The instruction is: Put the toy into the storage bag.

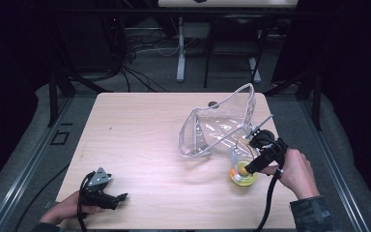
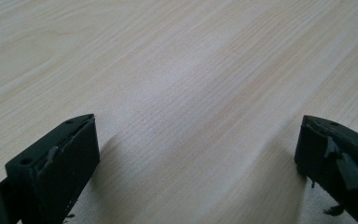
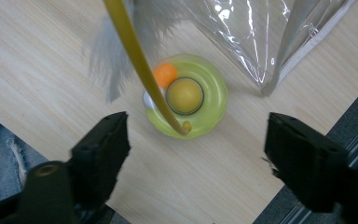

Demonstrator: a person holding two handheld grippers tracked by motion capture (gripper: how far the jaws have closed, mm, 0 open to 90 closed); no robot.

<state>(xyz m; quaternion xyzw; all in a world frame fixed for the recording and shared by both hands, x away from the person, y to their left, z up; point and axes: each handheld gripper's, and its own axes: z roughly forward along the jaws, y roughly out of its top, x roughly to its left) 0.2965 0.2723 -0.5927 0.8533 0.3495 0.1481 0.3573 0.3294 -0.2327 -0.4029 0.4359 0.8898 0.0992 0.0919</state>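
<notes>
The right gripper point(image 3: 196, 154) is hovering above the green round toy point(image 3: 189, 95), jaws standing wide with nothing between them. The toy is sitting near the table's point(image 1: 140, 145) right edge, just beside the clear plastic bag point(image 1: 217, 128). The left gripper point(image 1: 121, 197) is resting low on the tabletop, jaws spread and gripping nothing.

Light wood counter point(image 1: 140, 145), pale grain running lengthwise, mostly bare. It sits on grey carpet point(image 1: 19, 145) in a pretty dark room. Behind the far edge there's a white stand leg point(image 1: 180, 48), some black frame legs point(image 1: 232, 53), and a messy tangle of dark cables point(image 1: 135, 53) on the floor.
</notes>
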